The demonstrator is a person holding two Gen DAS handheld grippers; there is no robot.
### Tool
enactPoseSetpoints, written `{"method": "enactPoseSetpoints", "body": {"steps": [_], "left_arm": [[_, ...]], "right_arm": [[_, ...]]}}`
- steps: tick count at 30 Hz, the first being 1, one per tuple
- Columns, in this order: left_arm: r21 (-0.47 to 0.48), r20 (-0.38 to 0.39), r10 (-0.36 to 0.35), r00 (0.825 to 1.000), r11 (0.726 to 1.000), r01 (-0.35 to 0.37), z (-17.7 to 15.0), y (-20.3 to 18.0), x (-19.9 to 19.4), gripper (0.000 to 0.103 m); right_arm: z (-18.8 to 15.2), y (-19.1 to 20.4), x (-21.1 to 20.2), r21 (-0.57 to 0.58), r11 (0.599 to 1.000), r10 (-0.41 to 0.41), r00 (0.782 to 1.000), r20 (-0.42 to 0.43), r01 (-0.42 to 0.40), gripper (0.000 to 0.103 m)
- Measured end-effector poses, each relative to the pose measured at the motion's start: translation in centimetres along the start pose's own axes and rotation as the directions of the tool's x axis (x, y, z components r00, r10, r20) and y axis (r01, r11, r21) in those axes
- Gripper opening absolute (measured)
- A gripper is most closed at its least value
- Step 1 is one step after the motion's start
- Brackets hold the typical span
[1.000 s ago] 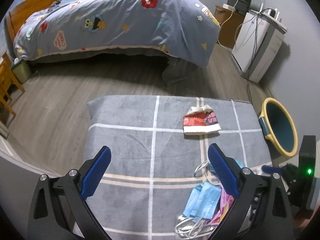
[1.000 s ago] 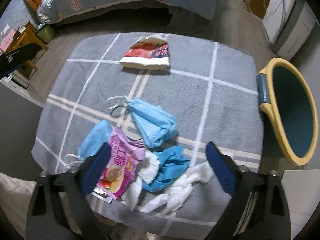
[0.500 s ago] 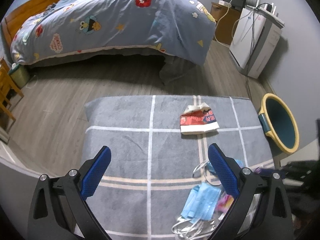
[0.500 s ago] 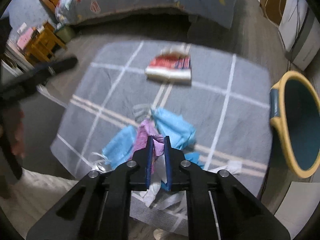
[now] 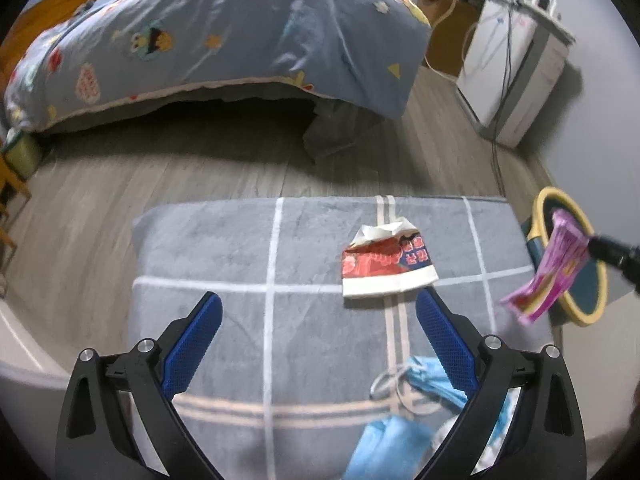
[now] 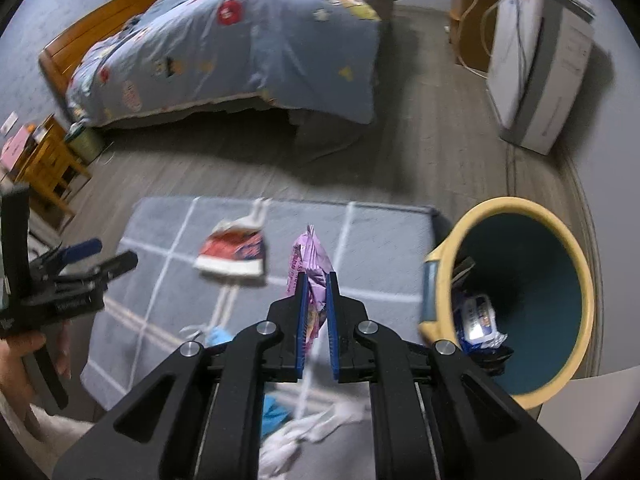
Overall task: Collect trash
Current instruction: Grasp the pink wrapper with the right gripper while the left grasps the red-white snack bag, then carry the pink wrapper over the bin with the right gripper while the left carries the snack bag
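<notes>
Bedroom with grey wood-look floor, bed under a blue cartoon-print duvet at the back, white appliance with cables against the right wall. Closer in, grey checked rug with pale stripes, littered with trash.

Right gripper clamped on a pink snack wrapper, blue pads pressed against both sides, wrapper standing up out of the jaws and lifted clear of the rug. Seen from the left wrist view as a pink-and-yellow packet dangling in front of the bin, blurred with motion. Just to the right of it, yellow-rimmed teal bin lying tipped toward the camera, mouth open, with a blue-and-white packet already inside near the rim.

Left gripper spread wide, nothing between its blue pads, hanging above the rug. Also visible at the left edge of the right wrist view, held in a hand.

Still on the rug: red-and-white crumpled paper carton near the middle, just beyond the left gripper's right fingertip; light blue face masks with white ear loops nearer the camera; white crumpled tissue below the right gripper, partly hidden by its frame.
</notes>
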State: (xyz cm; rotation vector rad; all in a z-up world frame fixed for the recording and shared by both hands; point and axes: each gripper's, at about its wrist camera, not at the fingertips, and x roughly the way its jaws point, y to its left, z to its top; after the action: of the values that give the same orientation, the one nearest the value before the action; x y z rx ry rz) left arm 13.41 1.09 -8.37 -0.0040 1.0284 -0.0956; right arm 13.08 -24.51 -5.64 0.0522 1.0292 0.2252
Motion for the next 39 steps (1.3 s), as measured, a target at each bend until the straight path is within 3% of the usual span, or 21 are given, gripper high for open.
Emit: {"method": "enactPoseSetpoints", "body": {"steps": [8, 11, 17, 22, 25, 26, 32, 35, 39], "left_arm": [[0.158, -0.029, 0.008, 1.000, 0.987, -0.003, 1.9, -3.0, 5.1, 0.092], [0.229, -0.050, 0.008, 0.999, 0.973, 0.004, 2.5, -4.5, 7.2, 0.079], [0.343, -0.016, -0.011, 1.000, 0.939, 0.015, 3.7, -7.2, 8.7, 0.068], [0.412, -0.073, 0.001, 0.997, 0.911, 0.030, 3.4, -8.6, 10.6, 0.043], [0.424, -0.075, 0.008, 0.997, 0.905, 0.024, 3.2, -8.7, 10.6, 0.030], [0.419, -0.081, 0.003, 0.997, 0.908, 0.031, 3.1, -8.6, 10.6, 0.018], [0.375, -0.089, 0.017, 0.996, 0.927, 0.018, 2.5, -7.7, 9.4, 0.011], [0.299, -0.097, -0.008, 0.995, 0.953, 0.037, 1.9, -6.7, 7.9, 0.011], [0.277, -0.086, 0.000, 0.996, 0.961, 0.024, 0.9, -6.2, 5.5, 0.011]], "right_arm": [[0.2, -3.2, 2.8, 0.076, 0.997, 0.008, 0.999, -0.050, -0.004, 0.008], [0.7, -3.8, 3.2, 0.093, 0.996, 0.017, 0.999, -0.049, -0.013, 0.008], [1.1, -4.5, 3.7, 0.153, 0.985, 0.090, 0.994, -0.063, -0.079, 0.008], [1.3, -4.0, 3.5, 0.135, 0.986, 0.104, 0.992, -0.067, -0.094, 0.008], [1.4, -3.8, 3.5, 0.122, 0.988, 0.107, 0.992, -0.071, -0.097, 0.008], [1.3, -3.8, 3.5, 0.120, 0.988, 0.106, 0.992, -0.073, -0.097, 0.008], [1.0, -3.7, 4.1, 0.115, 0.989, 0.100, 0.990, -0.102, -0.088, 0.008], [0.8, -3.5, 4.5, 0.097, 0.992, 0.094, 0.989, -0.115, -0.083, 0.008], [0.4, -3.6, 4.8, 0.095, 0.993, 0.086, 0.989, -0.123, -0.074, 0.008]]}}
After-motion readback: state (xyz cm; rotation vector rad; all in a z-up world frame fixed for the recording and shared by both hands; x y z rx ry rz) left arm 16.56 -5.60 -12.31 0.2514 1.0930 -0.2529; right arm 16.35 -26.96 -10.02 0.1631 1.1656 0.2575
